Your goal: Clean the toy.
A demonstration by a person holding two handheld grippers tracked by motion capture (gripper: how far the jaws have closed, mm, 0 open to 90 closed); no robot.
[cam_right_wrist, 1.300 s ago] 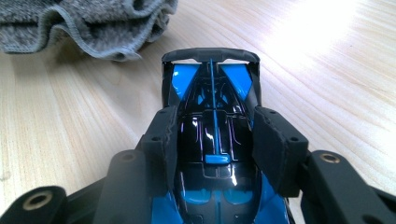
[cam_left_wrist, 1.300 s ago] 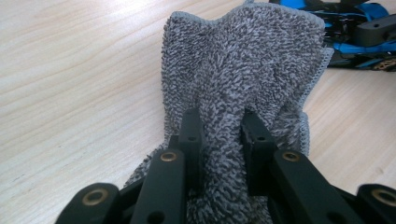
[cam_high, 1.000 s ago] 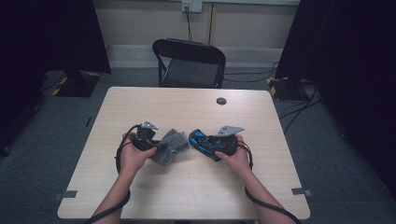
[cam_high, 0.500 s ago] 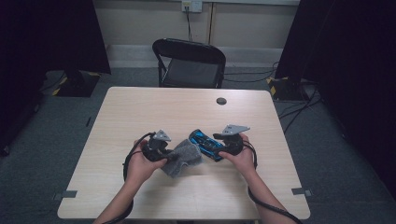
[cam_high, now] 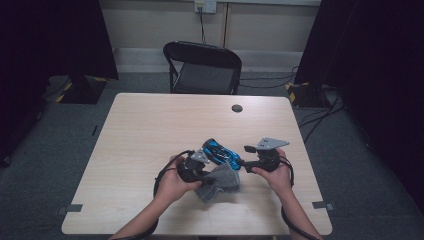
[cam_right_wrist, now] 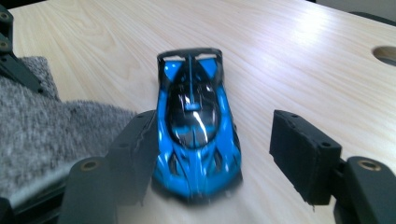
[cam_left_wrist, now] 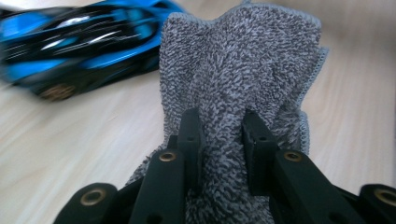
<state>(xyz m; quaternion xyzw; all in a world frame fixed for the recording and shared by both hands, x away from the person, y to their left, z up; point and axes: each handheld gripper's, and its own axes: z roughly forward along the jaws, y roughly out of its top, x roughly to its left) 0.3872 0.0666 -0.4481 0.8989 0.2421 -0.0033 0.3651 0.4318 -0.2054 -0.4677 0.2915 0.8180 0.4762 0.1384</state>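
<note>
cloth [cam_left_wrist: 243, 70] moved rightward, beside the car [cam_right_wrist: 196, 121].

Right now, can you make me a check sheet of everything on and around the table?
Surface: pale wooden table with a round hole.
Job's things: blue toy car on the table; grey cloth beside it.
Clutter: nothing seen.
Grippers: left gripper clamps the cloth; right gripper has just been opening, its jaws either side of the car, one clearly apart from it.
Cables: black cable loops from the left gripper.
Surroundings: black folding chair, dark curtains.
</note>
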